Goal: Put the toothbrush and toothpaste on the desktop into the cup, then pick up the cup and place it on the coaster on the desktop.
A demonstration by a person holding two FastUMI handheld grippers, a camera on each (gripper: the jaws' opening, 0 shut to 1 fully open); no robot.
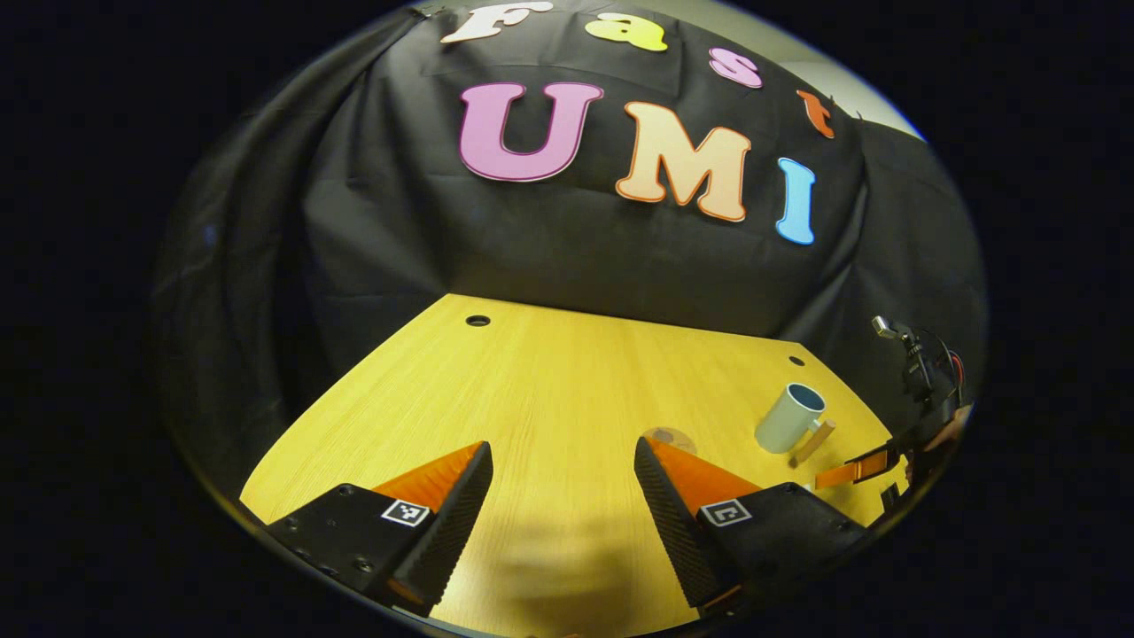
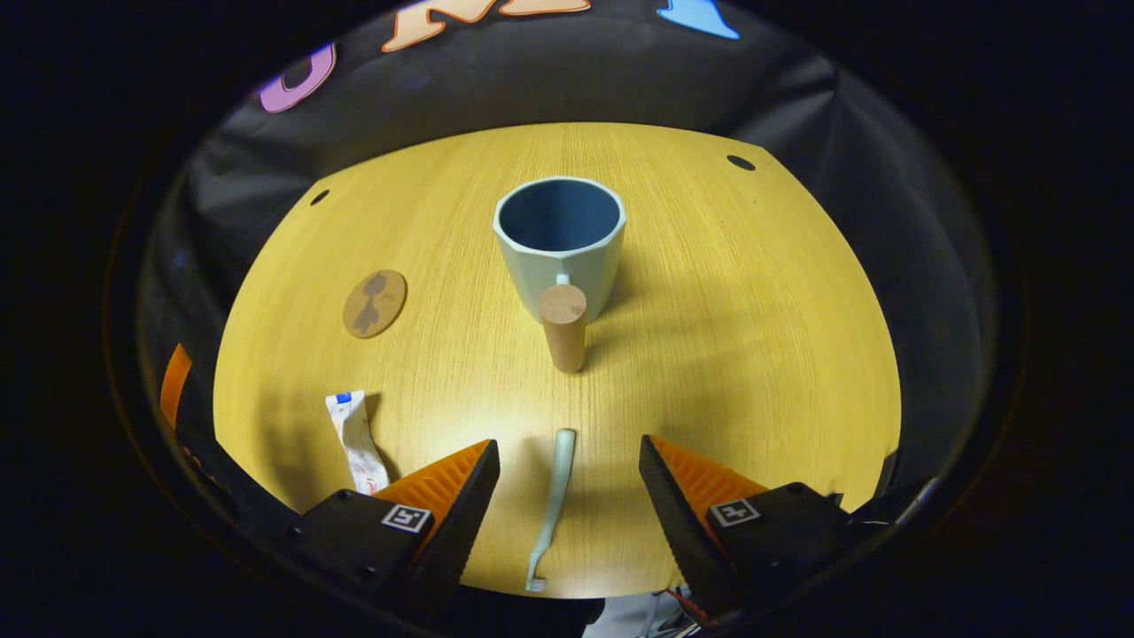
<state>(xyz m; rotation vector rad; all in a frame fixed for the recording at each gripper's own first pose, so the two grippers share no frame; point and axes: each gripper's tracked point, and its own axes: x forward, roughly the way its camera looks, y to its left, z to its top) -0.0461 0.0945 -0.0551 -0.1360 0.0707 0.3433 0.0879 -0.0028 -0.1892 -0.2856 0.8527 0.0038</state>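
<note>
A pale green cup with a wooden handle stands upright mid-table. A pale green toothbrush lies on the table below my right gripper, which is open and hovers over it, fingers on either side. A white toothpaste tube lies to its left. The round brown coaster sits left of the cup. In the left gripper view my left gripper is open above bare table, the cup far to its right and the coaster just beyond its right finger.
The yellow wooden table has small cable holes near its back corners. Black cloth walls close it in behind and at the sides. The other gripper and the hand holding it show at the right edge of the left gripper view.
</note>
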